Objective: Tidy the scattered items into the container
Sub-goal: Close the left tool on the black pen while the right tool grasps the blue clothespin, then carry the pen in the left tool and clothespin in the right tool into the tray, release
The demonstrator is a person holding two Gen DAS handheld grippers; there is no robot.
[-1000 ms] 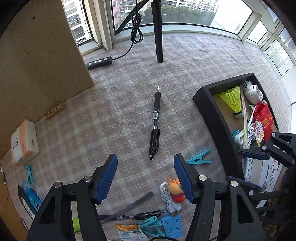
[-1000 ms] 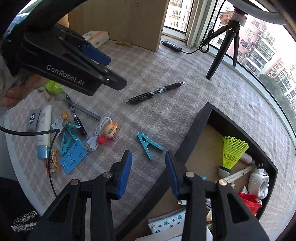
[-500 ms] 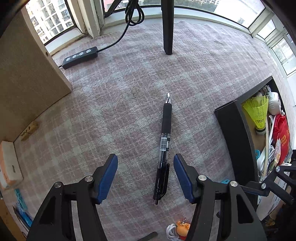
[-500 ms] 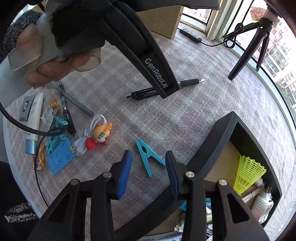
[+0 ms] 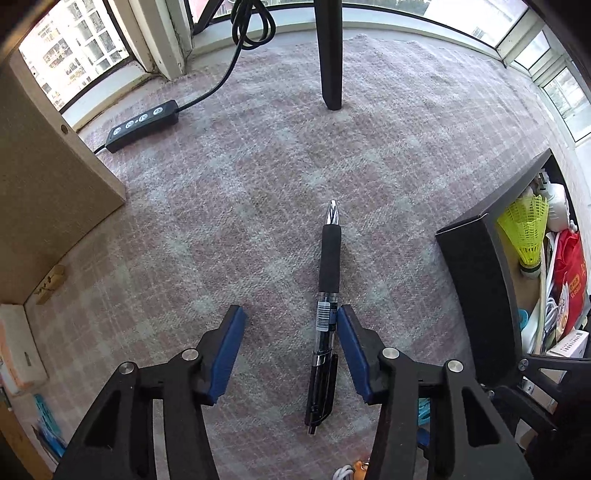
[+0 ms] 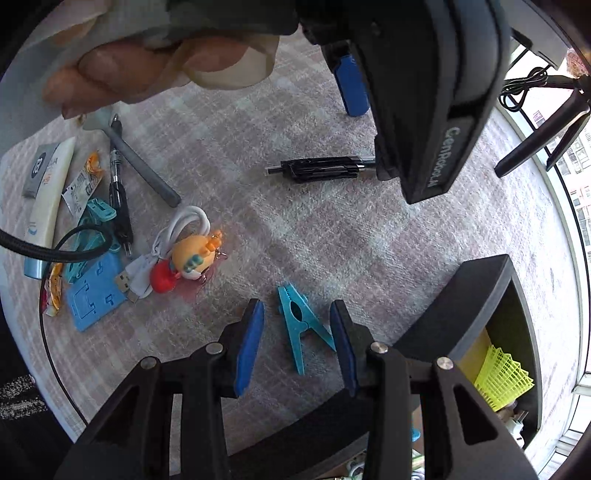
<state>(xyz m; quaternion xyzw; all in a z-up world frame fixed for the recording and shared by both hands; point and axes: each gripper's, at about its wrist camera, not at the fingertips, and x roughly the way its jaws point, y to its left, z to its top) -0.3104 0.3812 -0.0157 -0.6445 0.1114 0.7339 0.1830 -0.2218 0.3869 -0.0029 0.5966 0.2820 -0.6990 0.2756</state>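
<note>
A home's glazed balcony high in an apartment block: curved windows face neighbouring towers, and a checked cloth covers the bench strewn with household oddments.

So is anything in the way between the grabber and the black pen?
Nothing visible. The black pen lies between the left hand-held gripper fingers, whose jaws are closing; one pad is beside it, the other apart.
</note>
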